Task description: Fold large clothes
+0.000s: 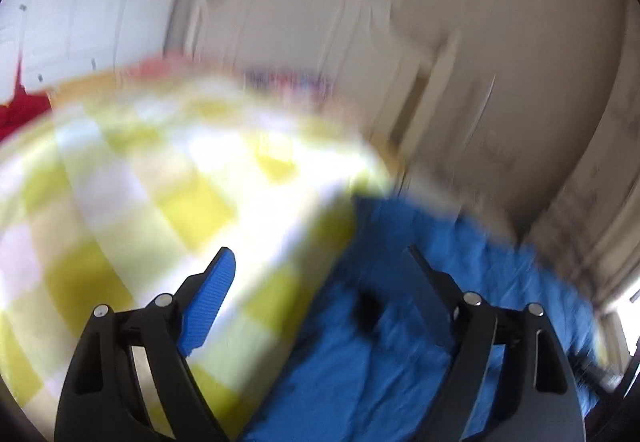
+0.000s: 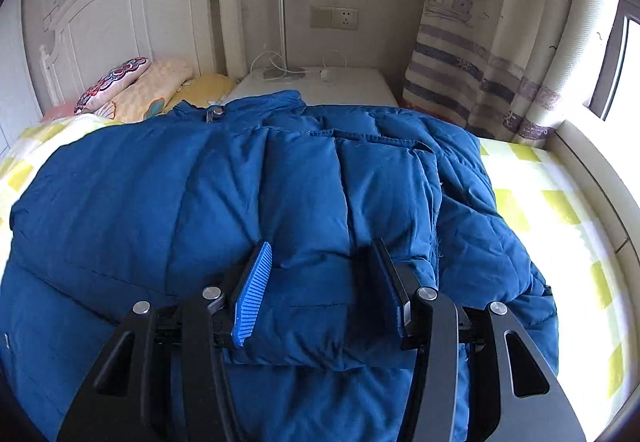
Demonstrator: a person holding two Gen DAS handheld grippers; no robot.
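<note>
Blue padded jacket (image 2: 280, 202) on checked bedspread (image 2: 560, 210), both tools gaping and empty, pillows (image 2: 132, 90) behind, left view seemingly blurred.

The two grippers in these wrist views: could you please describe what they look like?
The left gripper and the right gripper look alike: black, angular plastic arms with elongated cut-outs and round silver pivot pins. Each finger carries a flat rectangular pad; those seen face-on are bright blue and finely ribbed, while the opposite ones show mostly a dark side. No cables, markings, sleeves or hands appear in either view.
</note>
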